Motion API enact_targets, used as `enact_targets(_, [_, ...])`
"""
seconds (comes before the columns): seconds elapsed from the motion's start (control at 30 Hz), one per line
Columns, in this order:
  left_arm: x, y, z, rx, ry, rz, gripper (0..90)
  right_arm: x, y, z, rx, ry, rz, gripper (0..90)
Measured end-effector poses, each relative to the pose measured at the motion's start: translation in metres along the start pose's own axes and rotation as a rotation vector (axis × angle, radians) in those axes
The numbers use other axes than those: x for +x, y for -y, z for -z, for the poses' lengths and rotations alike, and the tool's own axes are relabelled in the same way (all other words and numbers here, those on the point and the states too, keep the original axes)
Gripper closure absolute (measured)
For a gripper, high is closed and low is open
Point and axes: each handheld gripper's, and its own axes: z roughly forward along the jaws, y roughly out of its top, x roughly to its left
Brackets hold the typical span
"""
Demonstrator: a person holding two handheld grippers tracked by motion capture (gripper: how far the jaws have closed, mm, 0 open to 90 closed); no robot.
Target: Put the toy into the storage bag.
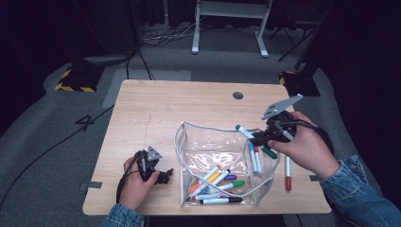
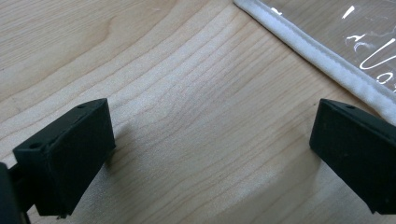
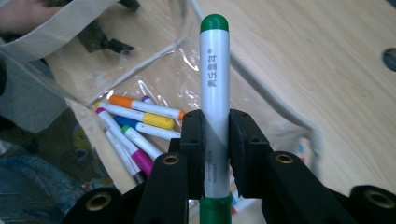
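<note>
Near the tabletop's (image 1: pixel 142 104) right edge, right fingers (image 3: pixel 215 140) grip a green marker (image 3: pixel 214 84); it could snag the pouch rim (image 1: pixel 215 125). Left fingers (image 2: pixel 65 154) gape, empty.

Pouch (image 1: pixel 222 156) sits front-centre on counter (image 1: pixel 156 109), several markers (image 1: pixel 215 182) in it. Left tool (image 1: pixel 163 176) just left of pouch, down on counter. Right tool (image 1: pixel 257 139) over pouch's right rim, marker (image 1: pixel 255 140) clamped in it. One loose marker (image 1: pixel 287 173) on counter right of pouch
</note>
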Motion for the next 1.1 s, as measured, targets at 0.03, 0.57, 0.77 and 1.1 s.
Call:
enact_targets(0.03, [0.000, 0.000, 0.000, 0.000, -0.001, -0.001, 0.3, 0.002, -0.003, -0.005, 0.007, -0.014, 0.014, 77.0])
enact_targets(0.57, [0.000, 0.000, 0.000, -0.002, -0.001, -0.001, 0.3, 0.034, -0.018, -0.083, 0.156, -0.144, 0.134, 77.0])
enact_targets(0.77, [0.000, 0.000, 0.000, -0.001, -0.001, -0.002, 0.3, 0.039, -0.017, -0.104, 0.213, -0.163, 0.165, 77.0])
enact_targets(1.1, [0.000, 0.000, 0.000, 0.000, -0.001, -0.002, 0.3, 0.049, -0.009, -0.138, 0.322, -0.208, 0.223, 76.9])
